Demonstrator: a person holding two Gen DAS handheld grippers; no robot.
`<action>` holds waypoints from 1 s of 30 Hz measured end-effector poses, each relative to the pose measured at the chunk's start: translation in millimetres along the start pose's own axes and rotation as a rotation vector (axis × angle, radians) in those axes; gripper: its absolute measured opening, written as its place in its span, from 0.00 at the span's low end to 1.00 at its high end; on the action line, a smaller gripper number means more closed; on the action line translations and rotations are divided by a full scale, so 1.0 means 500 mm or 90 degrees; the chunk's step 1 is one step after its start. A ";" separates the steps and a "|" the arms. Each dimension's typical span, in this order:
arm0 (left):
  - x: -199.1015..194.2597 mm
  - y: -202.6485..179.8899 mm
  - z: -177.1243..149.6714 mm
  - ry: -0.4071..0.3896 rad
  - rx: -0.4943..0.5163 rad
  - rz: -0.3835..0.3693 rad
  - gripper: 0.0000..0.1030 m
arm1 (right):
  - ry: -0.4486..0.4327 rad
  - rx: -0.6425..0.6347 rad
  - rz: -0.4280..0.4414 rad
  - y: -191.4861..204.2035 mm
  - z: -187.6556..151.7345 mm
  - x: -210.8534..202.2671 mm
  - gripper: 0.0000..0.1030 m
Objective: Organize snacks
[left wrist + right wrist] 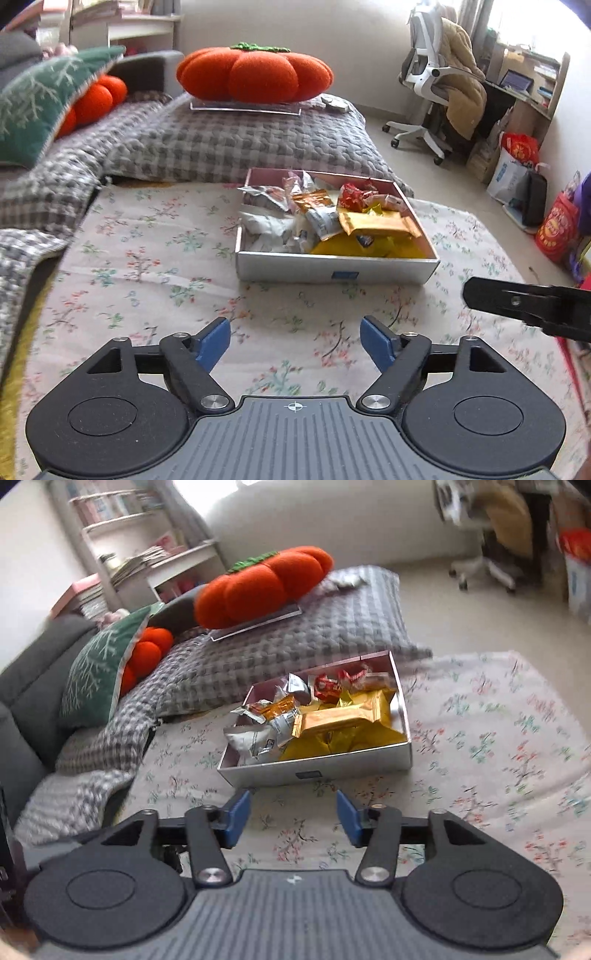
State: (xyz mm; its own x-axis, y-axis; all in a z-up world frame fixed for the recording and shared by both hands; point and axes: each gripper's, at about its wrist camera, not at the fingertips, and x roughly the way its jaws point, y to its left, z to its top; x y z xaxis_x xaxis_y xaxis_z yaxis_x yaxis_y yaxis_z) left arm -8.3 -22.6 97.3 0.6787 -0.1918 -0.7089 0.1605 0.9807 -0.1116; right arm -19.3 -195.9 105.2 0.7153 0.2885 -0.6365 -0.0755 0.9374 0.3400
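Silver snack box [334, 267] sits full on the floral cloth [147, 277] — left gripper [295, 341] and right gripper [293, 816] near it, both spread wide, holding nothing.

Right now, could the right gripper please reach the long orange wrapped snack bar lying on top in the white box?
Probably yes: the right gripper is open, close to the white box, and the orange bar lies on top, uncovered, beyond the low wall.

1. A floral bedsheet [147, 258] covers the bed.
2. A silver snack box [332, 267] rests on it at 12 o'clock.
3. A grey checked quilt [221, 147] lies beyond the box, toward 11 o'clock.
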 end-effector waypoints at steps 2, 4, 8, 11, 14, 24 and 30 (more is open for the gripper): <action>-0.014 0.001 -0.016 -0.008 0.009 0.017 0.81 | -0.017 -0.024 -0.018 0.012 -0.017 -0.018 0.68; -0.021 0.002 -0.027 -0.017 0.016 0.034 0.87 | -0.030 -0.031 -0.031 0.016 -0.032 -0.031 0.79; -0.015 -0.008 -0.044 -0.016 0.053 0.062 0.92 | -0.024 -0.057 -0.081 0.021 -0.052 -0.022 0.91; -0.011 -0.005 -0.042 -0.023 0.065 0.082 0.95 | -0.010 -0.076 -0.102 0.023 -0.056 -0.005 0.95; -0.009 0.008 -0.037 -0.034 0.057 0.100 0.98 | 0.004 -0.074 -0.112 0.021 -0.060 0.008 0.96; 0.008 0.032 -0.035 -0.013 0.037 0.094 0.99 | 0.040 -0.107 -0.157 0.043 -0.083 0.039 0.99; 0.001 0.032 -0.033 -0.019 0.032 0.088 1.00 | 0.047 -0.128 -0.167 0.059 -0.091 0.045 0.99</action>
State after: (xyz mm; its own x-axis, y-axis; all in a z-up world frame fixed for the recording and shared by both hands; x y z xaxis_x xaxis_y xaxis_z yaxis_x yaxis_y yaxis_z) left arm -17.2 -6.3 83.5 0.7178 -0.0575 -0.6938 0.0997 0.9948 0.0207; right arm -37.0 -153.0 69.6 0.6767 0.0390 -0.7353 -0.0363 0.9991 0.0196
